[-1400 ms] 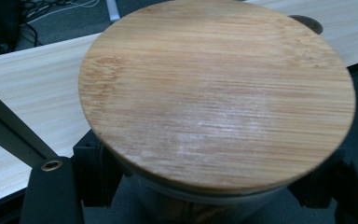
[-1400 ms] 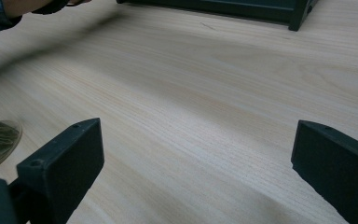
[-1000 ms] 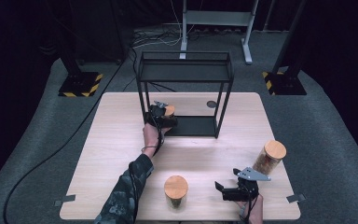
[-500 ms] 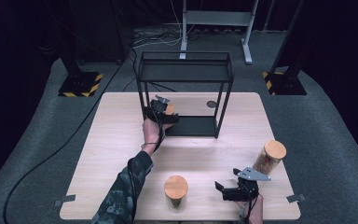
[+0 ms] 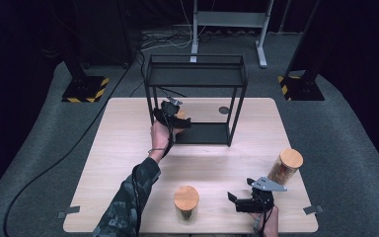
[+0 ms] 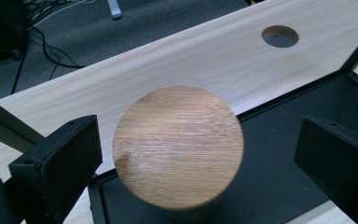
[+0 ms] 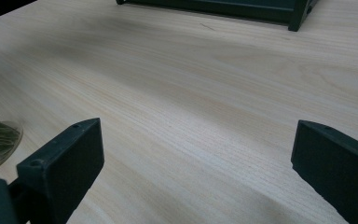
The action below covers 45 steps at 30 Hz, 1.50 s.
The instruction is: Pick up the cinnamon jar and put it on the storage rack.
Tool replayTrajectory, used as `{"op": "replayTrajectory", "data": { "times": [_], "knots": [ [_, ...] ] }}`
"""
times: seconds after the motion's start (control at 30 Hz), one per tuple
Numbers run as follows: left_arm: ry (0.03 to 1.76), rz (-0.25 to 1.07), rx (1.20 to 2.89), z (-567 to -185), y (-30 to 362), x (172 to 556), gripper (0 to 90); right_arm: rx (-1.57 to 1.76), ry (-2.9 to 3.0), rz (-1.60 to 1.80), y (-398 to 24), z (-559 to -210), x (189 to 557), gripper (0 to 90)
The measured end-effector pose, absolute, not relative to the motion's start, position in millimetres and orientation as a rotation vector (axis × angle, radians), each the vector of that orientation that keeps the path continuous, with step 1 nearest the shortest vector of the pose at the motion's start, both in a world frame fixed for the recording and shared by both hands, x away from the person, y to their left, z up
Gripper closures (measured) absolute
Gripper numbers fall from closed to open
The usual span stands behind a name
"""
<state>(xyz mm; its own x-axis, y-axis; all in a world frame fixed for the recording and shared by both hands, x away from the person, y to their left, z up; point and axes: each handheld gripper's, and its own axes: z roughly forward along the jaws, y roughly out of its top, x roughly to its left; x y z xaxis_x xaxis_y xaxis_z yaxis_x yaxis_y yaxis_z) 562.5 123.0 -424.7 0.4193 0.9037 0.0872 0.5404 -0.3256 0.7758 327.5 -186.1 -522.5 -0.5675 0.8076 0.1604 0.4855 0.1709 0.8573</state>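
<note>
left claw [image 5: 173,116] hangs over the jar [image 6: 178,145], jaws just opened and clear of it.

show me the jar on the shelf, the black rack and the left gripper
jar on the shelf [image 6: 178,144], left gripper view, middle of its wooden lid
black rack [image 5: 196,75], high view, its top shelf
left gripper [image 5: 176,117], high view, between its open jaws

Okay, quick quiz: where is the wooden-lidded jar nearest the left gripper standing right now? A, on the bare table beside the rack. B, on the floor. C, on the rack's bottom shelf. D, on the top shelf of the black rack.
C: the jar stands on the black bottom shelf of the rack, with the left gripper open above it, jaws clear of the lid.
</note>
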Motion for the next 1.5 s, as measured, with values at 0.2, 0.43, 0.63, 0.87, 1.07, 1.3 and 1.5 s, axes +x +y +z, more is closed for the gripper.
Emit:
{"op": "replayTrajectory", "data": {
  "times": [0.2,0.43,0.63,0.87,1.07,1.3,1.5],
  "knots": [
    [1.152,0.669,2.05,-416.0,121.6,550.4,0.0,1.229,2.12,1.354,-186.2,-522.5,327.4,1.7],
    [1.074,0.635,2.099,-414.4,122.1,532.3,0.0,1.228,2.123,1.349,-185.8,-522.5,327.4,1.7],
    [1.031,0.613,2.121,-419.6,128.7,513.6,0.0,1.226,2.126,1.343,-185.4,-522.5,327.5,1.7],
    [0.998,0.583,2.15,-432.4,145.0,487.2,0.0,1.227,2.127,1.339,-185.0,-522.5,327.5,1.7],
    [1.004,0.546,2.186,-455.0,165.0,465.1,0.0,1.227,2.128,1.334,-184.7,-522.6,327.7,1.7],
    [1.066,0.502,2.211,-483.1,193.5,446.0,0.0,1.228,2.131,1.33,-184.3,-522.5,327.9,1.7],
    [1.115,0.461,2.206,-508.3,215.5,423.5,0.0,1.226,2.137,1.323,-183.5,-522.6,328.1,1.7]
  ]
}}
